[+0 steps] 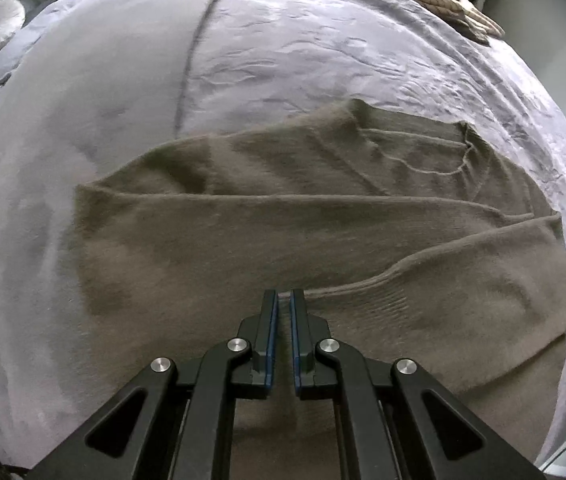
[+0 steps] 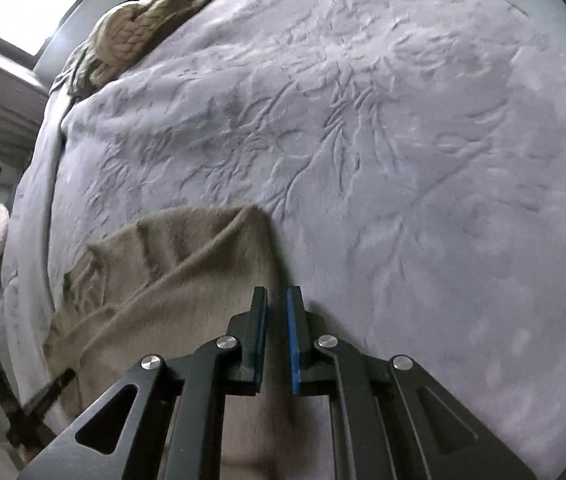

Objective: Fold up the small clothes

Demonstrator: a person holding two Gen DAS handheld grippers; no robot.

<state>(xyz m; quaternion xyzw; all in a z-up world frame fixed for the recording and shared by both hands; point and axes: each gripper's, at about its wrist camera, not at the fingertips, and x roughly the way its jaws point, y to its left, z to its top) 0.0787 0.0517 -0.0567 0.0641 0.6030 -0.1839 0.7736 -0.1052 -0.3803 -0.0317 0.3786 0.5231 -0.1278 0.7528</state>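
A brown knit sweater (image 1: 323, 240) lies flat on the grey bedspread (image 1: 323, 60), partly folded with one layer lapped over another. The left gripper (image 1: 284, 304) hovers over the sweater's near part, jaws nearly together and holding nothing. The right gripper (image 2: 277, 300) is above the sweater's edge (image 2: 187, 280), jaws slightly apart and empty. A chunky beige knit throw (image 2: 143, 28) lies beyond the sweater.

The left matte-black plastic tongs (image 1: 284, 300) carry dark blue pads and four round silver screws. The right matte-black plastic tongs (image 2: 276, 298) match, with one brighter blue pad.
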